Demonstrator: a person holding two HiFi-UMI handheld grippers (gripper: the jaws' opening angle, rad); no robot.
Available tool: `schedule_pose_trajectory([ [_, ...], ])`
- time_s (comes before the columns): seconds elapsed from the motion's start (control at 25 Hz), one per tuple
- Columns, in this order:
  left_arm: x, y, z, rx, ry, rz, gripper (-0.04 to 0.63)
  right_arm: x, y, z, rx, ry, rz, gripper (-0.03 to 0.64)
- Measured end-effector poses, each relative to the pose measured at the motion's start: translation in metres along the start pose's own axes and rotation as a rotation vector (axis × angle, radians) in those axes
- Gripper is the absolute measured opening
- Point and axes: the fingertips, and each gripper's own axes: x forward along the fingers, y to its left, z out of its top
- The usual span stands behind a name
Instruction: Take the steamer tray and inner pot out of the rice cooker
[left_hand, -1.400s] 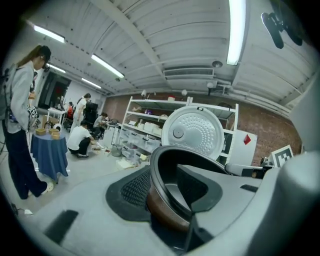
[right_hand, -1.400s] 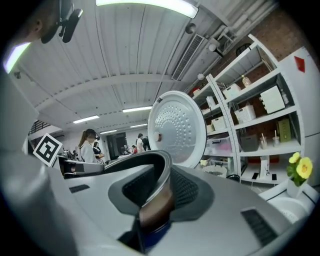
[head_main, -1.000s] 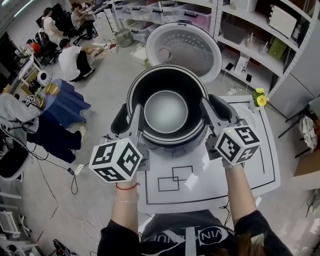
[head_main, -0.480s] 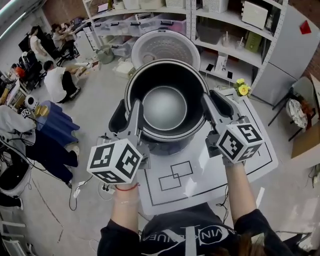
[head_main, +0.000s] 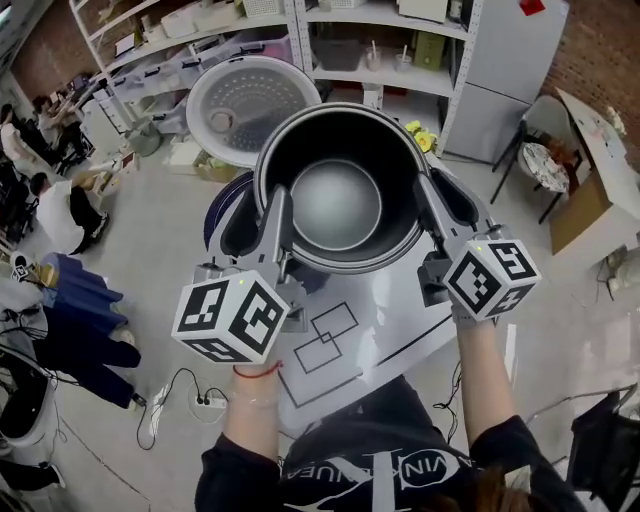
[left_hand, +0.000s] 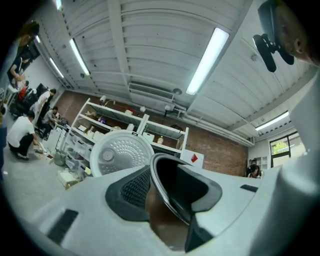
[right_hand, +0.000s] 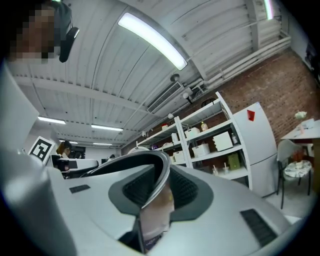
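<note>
The dark inner pot, round with a grey bottom, hangs in the air between my two grippers. My left gripper is shut on its left rim, and my right gripper is shut on its right rim. The right jaws have just been closing, with the rim between them. The thin metal rim runs between the ribbed pads in the left gripper view, and likewise the rim in the right gripper view. The rice cooker's open white lid shows behind at the left, its dark body mostly hidden under the pot. No steamer tray is in sight.
A white table with black outlined squares lies under the pot. Shelving stands behind it, with yellow flowers near its foot. People sit at the far left. A chair and a cardboard box are at the right.
Both grippers have carried the pot up and to the right, away from the cooker; the lid now shows at the upper left instead of straight behind.
</note>
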Motion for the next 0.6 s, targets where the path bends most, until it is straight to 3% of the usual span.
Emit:
schedule_pose_trajectory([
  [0.32, 0.048, -0.074, -0.046, -0.019, 0.09, -0.128, 0.15, -0.059, -0.082, 0.003, 0.004, 0.015, -0.157, 0.091],
  [0.6, 0.078, -0.127, -0.131, -0.113, 0.219, -0.144, 0.15, -0.107, -0.161, -0.023, 0.025, 0.091, -0.245, 0.087],
])
